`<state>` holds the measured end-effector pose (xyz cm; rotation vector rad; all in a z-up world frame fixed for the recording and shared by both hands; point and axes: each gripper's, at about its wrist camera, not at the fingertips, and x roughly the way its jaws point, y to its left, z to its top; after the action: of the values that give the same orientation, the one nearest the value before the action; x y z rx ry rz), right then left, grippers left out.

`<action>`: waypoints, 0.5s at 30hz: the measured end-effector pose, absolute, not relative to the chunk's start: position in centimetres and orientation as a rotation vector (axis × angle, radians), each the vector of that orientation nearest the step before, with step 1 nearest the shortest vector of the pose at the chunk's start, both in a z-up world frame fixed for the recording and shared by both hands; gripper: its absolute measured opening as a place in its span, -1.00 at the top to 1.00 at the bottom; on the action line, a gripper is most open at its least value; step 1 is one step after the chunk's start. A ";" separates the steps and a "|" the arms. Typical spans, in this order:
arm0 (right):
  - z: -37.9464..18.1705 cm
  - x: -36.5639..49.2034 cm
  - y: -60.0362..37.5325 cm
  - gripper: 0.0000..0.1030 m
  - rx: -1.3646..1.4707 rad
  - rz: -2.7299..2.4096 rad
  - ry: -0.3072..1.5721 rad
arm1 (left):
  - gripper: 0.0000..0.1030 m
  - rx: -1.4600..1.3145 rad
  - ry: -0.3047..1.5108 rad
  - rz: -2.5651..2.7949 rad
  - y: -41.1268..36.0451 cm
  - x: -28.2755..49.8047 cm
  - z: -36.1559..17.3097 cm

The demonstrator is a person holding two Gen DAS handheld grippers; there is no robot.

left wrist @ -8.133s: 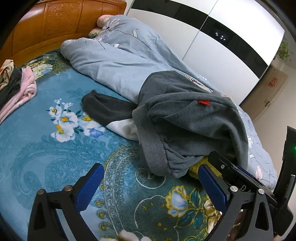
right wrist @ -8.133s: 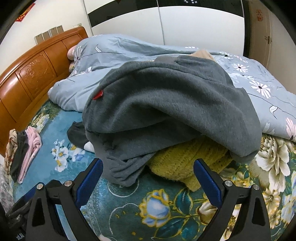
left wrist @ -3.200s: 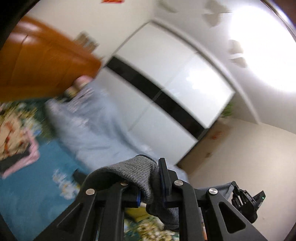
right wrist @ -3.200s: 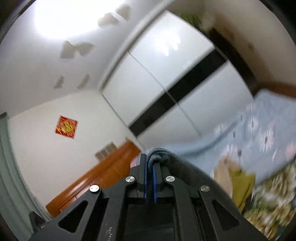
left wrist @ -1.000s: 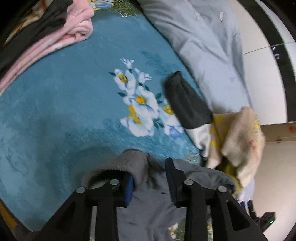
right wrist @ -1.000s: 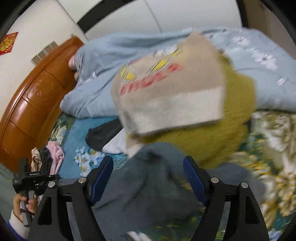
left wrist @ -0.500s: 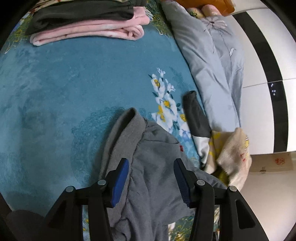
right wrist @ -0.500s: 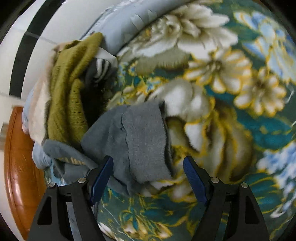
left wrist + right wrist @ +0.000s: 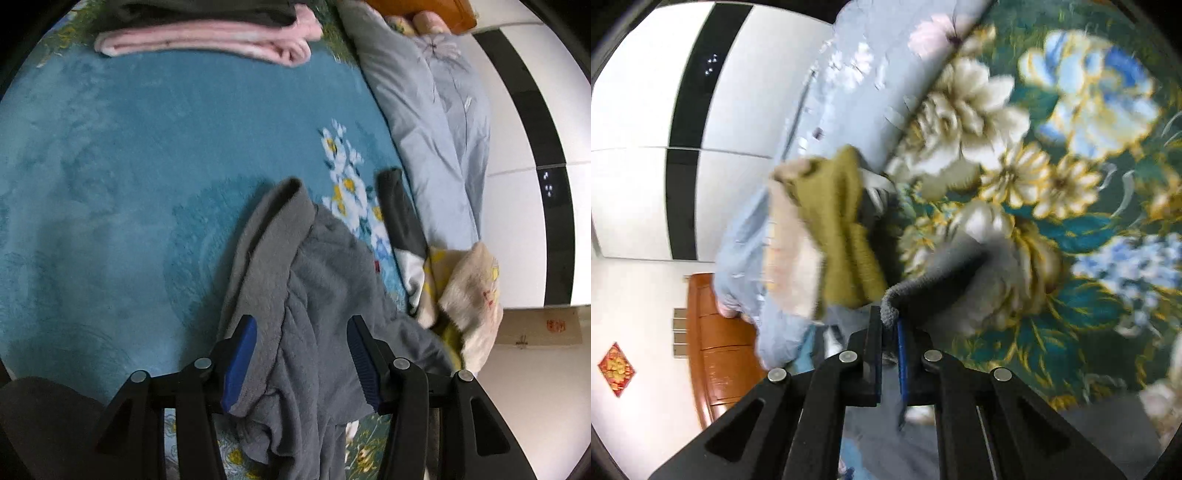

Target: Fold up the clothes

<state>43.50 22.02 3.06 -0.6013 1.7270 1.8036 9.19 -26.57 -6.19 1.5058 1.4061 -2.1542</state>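
Sweater (image 9: 317, 295), grey, lies rumpled on the blue blanket (image 9: 110, 184), near the clothes pile (image 9: 465, 288) at right. Our left gripper (image 9: 301, 354) hangs above it, jaws apart, empty. Our right gripper (image 9: 889, 332) pinches a grey edge (image 9: 934, 280). We judge we are spreading it; next, pull that edge outward to flatten.

The left gripper (image 9: 301, 354) hangs with jaws spread wide — the right gripper (image 9: 889, 325) is pinched on grey cloth (image 9: 934, 284).
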 end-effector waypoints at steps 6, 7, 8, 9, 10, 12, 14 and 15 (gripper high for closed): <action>0.0 41.6 30.9 0.87 -0.631 1.608 1.634 | -0.07 1.554 1.347 -2.183 -25.9 8.1 -5.9; -1.4 41.0 32.3 0.87 -0.636 1.559 1.646 | -0.07 1.555 1.333 -2.191 -25.8 8.3 -5.8; -2.8 40.5 33.5 0.87 -0.630 1.513 1.668 | -0.07 1.548 1.331 -2.190 -25.9 8.6 -5.8; -3.5 40.0 34.4 0.87 -0.608 1.501 1.669 | -0.07 1.542 1.330 -2.188 -26.1 8.9 -5.8; -3.7 39.4 35.0 0.87 -0.576 1.512 1.657 | -0.07 1.537 1.336 -2.177 -26.3 9.4 -6.0; -4.0 38.1 36.0 0.86 -0.517 1.539 1.637 | -0.07 1.529 1.345 -2.155 -26.6 10.2 -6.3; -3.8 37.0 36.8 0.81 -0.486 1.567 1.623 | -0.07 1.525 1.355 -2.132 -27.0 11.0 -6.8; -3.7 36.5 37.1 0.80 -0.473 1.578 1.615 | -0.07 1.524 1.361 -2.116 -27.0 11.4 -7.0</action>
<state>36.54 37.13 -3.67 -0.4731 1.6151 1.5784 11.36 -27.04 -7.05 1.5236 1.3606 -2.1159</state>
